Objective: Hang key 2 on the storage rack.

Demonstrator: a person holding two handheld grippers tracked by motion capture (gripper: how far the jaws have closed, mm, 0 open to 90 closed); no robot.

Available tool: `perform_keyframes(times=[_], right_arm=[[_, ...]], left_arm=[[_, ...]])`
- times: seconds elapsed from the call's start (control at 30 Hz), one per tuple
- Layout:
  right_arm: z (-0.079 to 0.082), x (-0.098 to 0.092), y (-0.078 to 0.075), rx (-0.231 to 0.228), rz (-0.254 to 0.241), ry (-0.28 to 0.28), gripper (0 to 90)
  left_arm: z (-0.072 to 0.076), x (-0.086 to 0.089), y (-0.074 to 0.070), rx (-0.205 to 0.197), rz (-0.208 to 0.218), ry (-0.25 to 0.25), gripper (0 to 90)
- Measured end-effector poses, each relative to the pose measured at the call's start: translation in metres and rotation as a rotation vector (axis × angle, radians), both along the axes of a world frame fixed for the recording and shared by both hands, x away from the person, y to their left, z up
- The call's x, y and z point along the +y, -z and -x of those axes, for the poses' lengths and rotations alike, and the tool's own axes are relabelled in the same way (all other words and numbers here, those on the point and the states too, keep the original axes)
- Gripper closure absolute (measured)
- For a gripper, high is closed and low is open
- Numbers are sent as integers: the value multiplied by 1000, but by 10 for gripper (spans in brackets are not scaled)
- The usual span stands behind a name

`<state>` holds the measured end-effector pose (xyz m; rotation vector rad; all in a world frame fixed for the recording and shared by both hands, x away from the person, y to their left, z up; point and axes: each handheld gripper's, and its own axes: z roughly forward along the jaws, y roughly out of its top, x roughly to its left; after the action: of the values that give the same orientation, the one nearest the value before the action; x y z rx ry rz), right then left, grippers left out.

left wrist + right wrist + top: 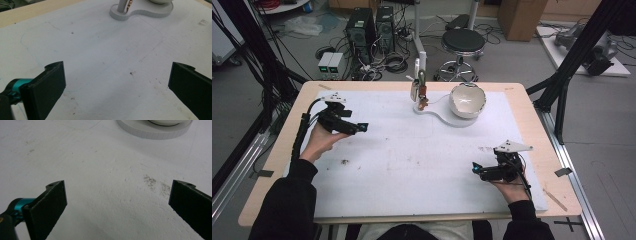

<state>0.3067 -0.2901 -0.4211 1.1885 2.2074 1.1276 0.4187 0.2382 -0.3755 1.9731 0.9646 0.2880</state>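
The left gripper (pixel 362 127) hovers over the left part of the white mat (pixel 402 165), its jaws spread wide with nothing between them. Farther along, at the mat's far edge, a white stand (pixel 439 114) carries a post with a small hanging piece (pixel 420 92) and, beside it, a tilted white bowl (pixel 467 100). The right gripper (pixel 475 169) waits near the front right, equally wide open and empty, well apart from the stand. To approach well, I would bring one gripper in low and slowly toward the post, square to it, while the other steadies the base.
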Motion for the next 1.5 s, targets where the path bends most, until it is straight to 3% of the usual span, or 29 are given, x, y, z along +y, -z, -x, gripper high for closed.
perform_keyframes(times=[0.23,0.67,0.87,1.07,1.17,1.5], right_arm=[[0,-1,0,3,-5,3,7],[0,0,2,15,-2,-6,7],[1,-1,2,15,-2,-4,7],[0,-1,3,17,-4,-3,7],[0,0,3,18,-3,-5,7],[1,-1,3,18,-4,-1,7]], left_arm=[[17,9,3,5,14,-20,17],[46,23,6,-10,-9,-34,17],[62,33,15,-7,4,-52,17],[74,38,25,-13,-14,-73,17],[86,41,31,-26,-48,-97,17],[114,49,45,-27,-50,-112,17]])
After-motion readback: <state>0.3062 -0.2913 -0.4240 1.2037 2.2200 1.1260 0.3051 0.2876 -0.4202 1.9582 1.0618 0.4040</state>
